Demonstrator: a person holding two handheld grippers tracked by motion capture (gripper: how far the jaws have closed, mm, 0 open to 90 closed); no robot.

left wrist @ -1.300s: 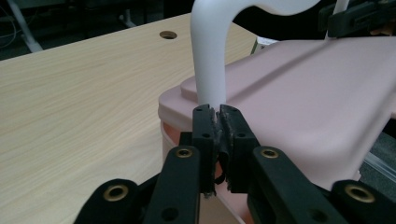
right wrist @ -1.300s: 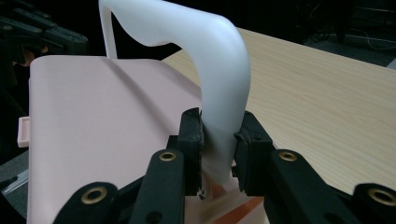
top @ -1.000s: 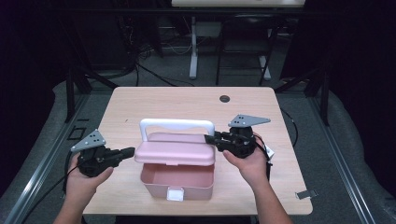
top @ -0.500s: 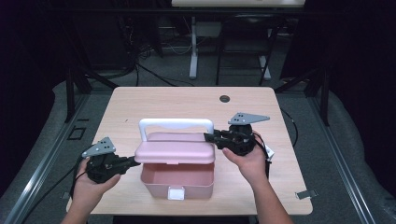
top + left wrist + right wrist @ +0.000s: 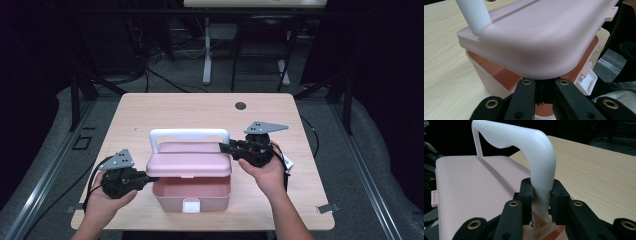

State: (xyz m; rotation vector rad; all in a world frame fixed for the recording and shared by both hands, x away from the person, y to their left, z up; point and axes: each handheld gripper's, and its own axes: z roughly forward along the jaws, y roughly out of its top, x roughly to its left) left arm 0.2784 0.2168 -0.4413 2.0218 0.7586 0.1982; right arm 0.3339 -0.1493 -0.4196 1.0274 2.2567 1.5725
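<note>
A pink box (image 5: 192,192) stands near the front of the table (image 5: 200,107), its lid (image 5: 189,164) lifted off the base so a gap shows beneath it. My right gripper (image 5: 223,146) is shut on the right end of the white handle (image 5: 189,134); the handle (image 5: 539,152) sits pinched between the pads, above the lid (image 5: 474,185). My left gripper (image 5: 152,177) is shut, with nothing seen between its jaws. Its tips (image 5: 543,82) sit just under the lid's (image 5: 541,37) rounded left corner, over the base's wall (image 5: 489,77).
A white latch (image 5: 190,205) hangs on the box's front wall. A dark round grommet (image 5: 240,106) sits in the table near its far edge. Bare wood lies left, right and behind the box. Dark floor, cables and a desk frame surround the table.
My left gripper has moved toward the box and nearer the table's front edge, its tips now under the lid's left corner. The right gripper and handle have stayed put.
</note>
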